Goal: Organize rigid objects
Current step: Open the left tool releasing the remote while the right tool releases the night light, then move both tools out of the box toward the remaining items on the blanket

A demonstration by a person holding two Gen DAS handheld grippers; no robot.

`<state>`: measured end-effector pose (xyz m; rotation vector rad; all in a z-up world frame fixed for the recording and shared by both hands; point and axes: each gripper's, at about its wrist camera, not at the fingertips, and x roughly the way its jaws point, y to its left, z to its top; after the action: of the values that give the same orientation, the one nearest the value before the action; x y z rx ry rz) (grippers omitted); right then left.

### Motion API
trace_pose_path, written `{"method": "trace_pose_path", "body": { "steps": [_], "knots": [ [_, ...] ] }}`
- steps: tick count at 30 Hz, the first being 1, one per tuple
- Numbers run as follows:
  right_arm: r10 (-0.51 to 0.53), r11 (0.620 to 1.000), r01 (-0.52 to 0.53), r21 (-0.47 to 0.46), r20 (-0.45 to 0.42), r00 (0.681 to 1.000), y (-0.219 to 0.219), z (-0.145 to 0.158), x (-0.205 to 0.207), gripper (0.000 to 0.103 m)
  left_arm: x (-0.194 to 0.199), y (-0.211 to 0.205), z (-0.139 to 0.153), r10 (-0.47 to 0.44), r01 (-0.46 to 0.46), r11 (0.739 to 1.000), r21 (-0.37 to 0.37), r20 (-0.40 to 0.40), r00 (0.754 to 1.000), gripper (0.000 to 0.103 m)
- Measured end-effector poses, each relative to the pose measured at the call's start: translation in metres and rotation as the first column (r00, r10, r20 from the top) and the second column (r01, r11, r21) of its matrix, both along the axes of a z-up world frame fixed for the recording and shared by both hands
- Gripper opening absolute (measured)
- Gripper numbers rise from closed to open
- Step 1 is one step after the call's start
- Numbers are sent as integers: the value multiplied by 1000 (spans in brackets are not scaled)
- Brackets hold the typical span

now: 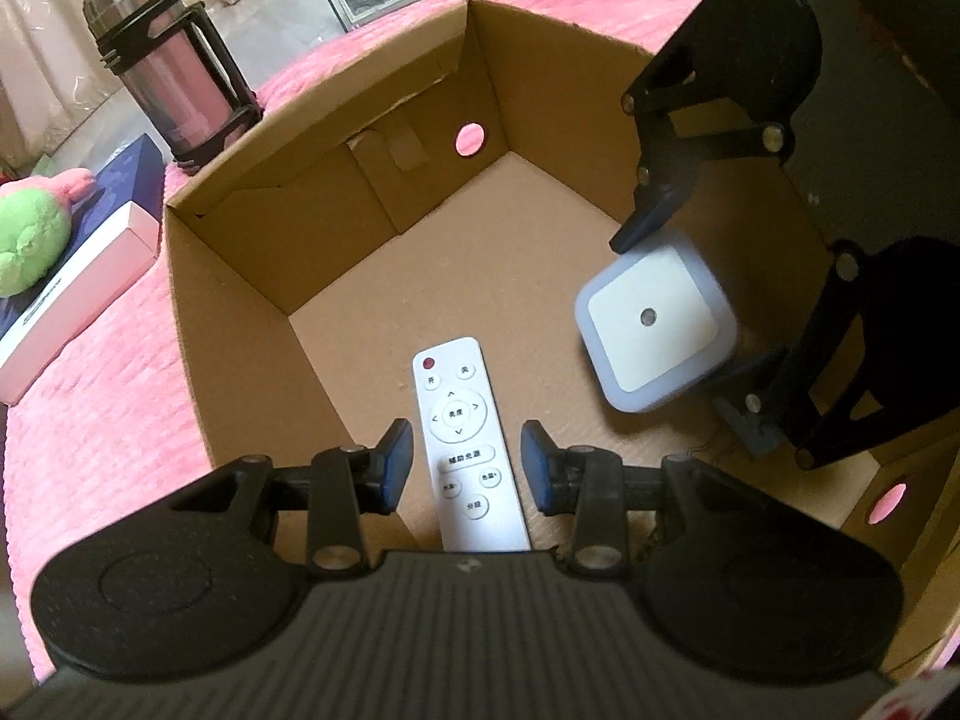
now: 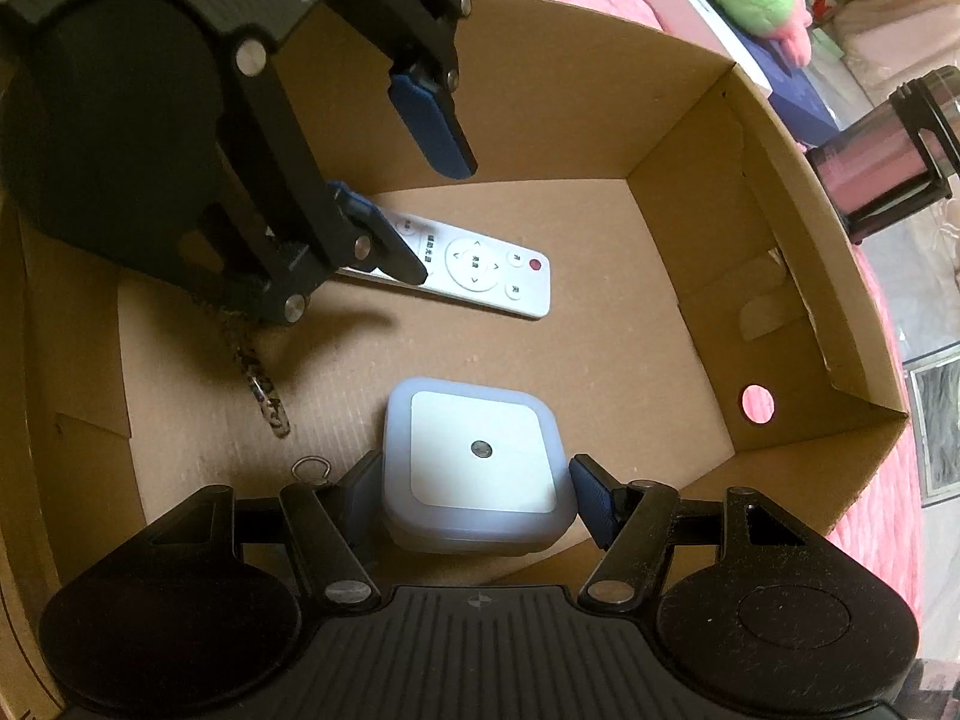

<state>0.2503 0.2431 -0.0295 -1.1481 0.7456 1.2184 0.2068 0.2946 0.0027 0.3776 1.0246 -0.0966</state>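
Note:
An open cardboard box (image 1: 336, 192) stands on a pink blanket. A white remote control (image 1: 459, 414) reaches along the box floor, its red-button end pointing away from me. My left gripper (image 1: 468, 425) is down in the box, shut on the remote, one blue pad at each long side. From the right wrist view the left gripper (image 2: 445, 225) comes in from the upper left over the remote (image 2: 480, 267). A square white night light (image 2: 480, 450) sits between the pads of my right gripper (image 2: 474, 463), which is shut on it low inside the box. In the left wrist view the light (image 1: 651, 318) appears at the right.
A patterned strap with a key ring (image 2: 264, 390) lies on the box floor left of the light. Outside the box stand a steel and pink flask (image 1: 174, 78), a green plush toy (image 1: 24, 240) and a flat pink box (image 1: 78, 312). The box walls (image 2: 690, 120) close in all round.

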Motion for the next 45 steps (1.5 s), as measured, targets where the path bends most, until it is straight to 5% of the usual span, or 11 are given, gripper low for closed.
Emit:
{"method": "trace_pose_path", "body": {
  "steps": [9,21,28,35,45],
  "knots": [
    [-2,999,1,45,25,1000,-7,9,-5,63,-16,3,17,24,-21,999,-50,73,997,34],
    [-82,940,66,333,34,996,-52,83,-39,63,-63,0,79,156,-107,978,-181,282,947,41],
    [-233,805,217,551,-43,972,-103,133,-70,64,-103,-28,115,221,-124,957,-260,386,896,59],
    [-371,657,370,657,-146,917,-166,159,-99,70,-140,-64,129,279,-139,936,-325,438,855,75],
    [-570,387,611,691,-342,747,-285,148,-133,79,-177,-135,134,265,-79,930,-359,506,821,89]
  ]
}}
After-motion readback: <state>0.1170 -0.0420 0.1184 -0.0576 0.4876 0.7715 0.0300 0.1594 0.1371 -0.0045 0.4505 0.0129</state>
